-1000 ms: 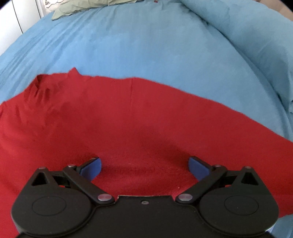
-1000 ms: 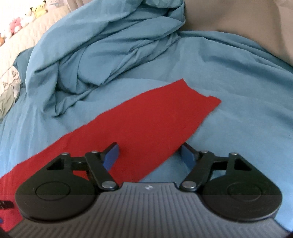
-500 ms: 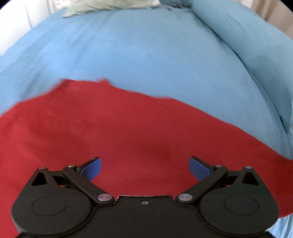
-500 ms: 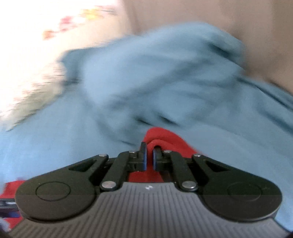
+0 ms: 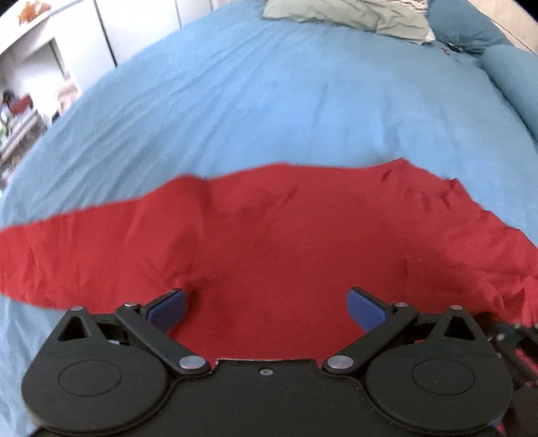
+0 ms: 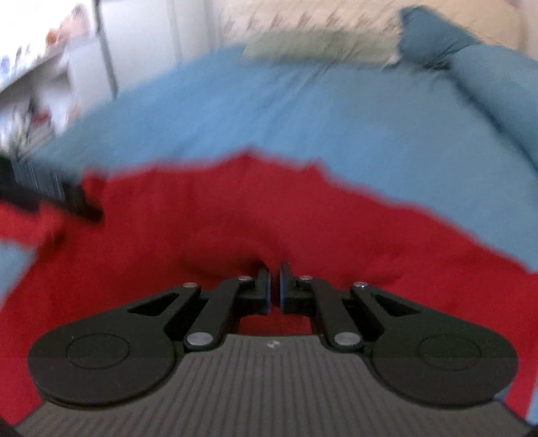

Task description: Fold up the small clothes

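The red cloth (image 5: 269,248) lies on the blue bed (image 5: 285,101), spread under and ahead of both grippers. The right gripper (image 6: 275,289) is clenched on a bunched fold of it; the left gripper (image 5: 265,304) hangs released above it. It looks light, limp and prone to bunching, so edges or corners are probably the best hold.

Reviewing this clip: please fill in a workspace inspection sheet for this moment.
Surface: bed under a blue sheet.
Job's things: red cloth, spread and wrinkled across the sheet.
Clutter: grey-green fabric at the far end; bunched blue bedding to the right.
Grippers: left gripper open over the cloth; right gripper shut on the red cloth.
Cables: nothing seen.
Surroundings: white cabinets left of the bed.
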Tool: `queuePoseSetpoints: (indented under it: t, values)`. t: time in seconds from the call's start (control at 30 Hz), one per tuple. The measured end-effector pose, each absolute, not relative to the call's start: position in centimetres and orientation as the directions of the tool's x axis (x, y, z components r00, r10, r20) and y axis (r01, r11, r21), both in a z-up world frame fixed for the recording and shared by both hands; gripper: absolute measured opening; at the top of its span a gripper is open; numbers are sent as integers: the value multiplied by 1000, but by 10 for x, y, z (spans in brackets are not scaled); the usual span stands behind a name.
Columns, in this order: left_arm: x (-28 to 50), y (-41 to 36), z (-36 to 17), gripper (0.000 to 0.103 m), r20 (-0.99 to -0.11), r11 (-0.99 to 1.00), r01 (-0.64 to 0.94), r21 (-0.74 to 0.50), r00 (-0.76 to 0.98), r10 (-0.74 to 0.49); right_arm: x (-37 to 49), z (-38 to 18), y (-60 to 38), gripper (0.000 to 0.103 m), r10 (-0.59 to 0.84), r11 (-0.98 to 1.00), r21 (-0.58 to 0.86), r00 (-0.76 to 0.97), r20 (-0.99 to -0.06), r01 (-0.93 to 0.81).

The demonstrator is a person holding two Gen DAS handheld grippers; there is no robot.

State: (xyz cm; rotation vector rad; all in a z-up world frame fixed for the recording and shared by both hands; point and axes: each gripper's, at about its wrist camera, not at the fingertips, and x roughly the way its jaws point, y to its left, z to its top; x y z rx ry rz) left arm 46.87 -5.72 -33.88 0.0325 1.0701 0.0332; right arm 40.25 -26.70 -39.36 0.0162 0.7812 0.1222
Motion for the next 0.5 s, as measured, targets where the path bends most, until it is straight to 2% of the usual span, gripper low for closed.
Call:
queuePoseSetpoints:
  t: [0.1, 0.17, 0.2, 0.23, 0.27, 0.4, 0.5]
  values:
    - [467, -57, -354, 103, -901, 1000, -9, -15, 435, -10, 396, -403, -251, 24, 97, 991, 0, 695, -713, -137]
    - [467, -62, -362, 103, -913, 998, 0, -65, 404, -59, 392, -402, -247, 40, 93, 988, -22, 693, -715, -155]
    - [465, -67, -362, 103, -916, 997, 8, -80, 394, -77, 391, -400, -248, 63, 90, 985, -40, 695, -714, -168]
    - [465, -75, -365, 103, -919, 995, 23, -98, 383, -99, 386, -397, -248, 82, 80, 982, -64, 706, -703, -175]
    - [465, -79, -363, 103, -919, 992, 38, -119, 375, -125, 386, -395, -256, 85, 73, 979, -88, 721, -690, -183]
    - [466, -109, -365, 102, -905, 964, 84, -253, 333, -266, 367, -378, -277, 85, 55, 974, -130, 743, -667, -188]
    - [470, -133, -369, 100, -887, 938, 57, -342, 310, -343, 350, -373, -289, 85, 23, 980, -130, 740, -672, -148]
